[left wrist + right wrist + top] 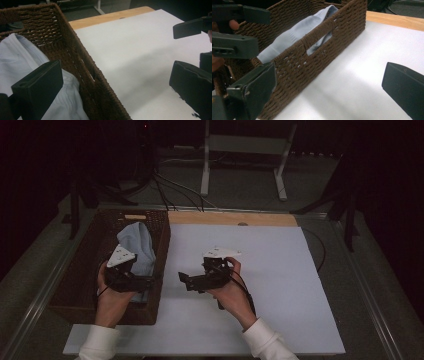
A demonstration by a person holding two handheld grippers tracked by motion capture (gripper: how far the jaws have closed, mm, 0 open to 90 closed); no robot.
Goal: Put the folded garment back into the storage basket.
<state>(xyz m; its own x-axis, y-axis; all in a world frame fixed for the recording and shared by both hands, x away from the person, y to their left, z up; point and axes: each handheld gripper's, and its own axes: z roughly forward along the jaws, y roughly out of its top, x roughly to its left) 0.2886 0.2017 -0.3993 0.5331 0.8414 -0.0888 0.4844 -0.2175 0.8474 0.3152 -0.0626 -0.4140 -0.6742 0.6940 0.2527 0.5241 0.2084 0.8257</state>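
The left gripper (150, 282) sits over the right wall of the brown wicker basket (85, 270), its 2 black jaws spread wide with nothing between them. In the left gripper view 1 jaw hangs over the pale blue cloth (22, 65) inside the basket, while the other hangs outside, above the white sheet (130, 57); the basket's wall (82, 67) runs between them. The right gripper (184, 281) is held just right of the basket, above the white sheet near its left edge, and points toward the basket; its jaws are also released and wide apart, holding nothing. In the right gripper view they frame the basket's long side with its handle slot (319, 41), through which the cloth shows.

The pale blue cloth (140, 247) lies in the basket, bunched against the right wall and rising to the rim toward the far right corner. The basket stands at the left edge of the desk, touching the sheet's left border. A strip of bare wood (232, 218) runs along the far edge.
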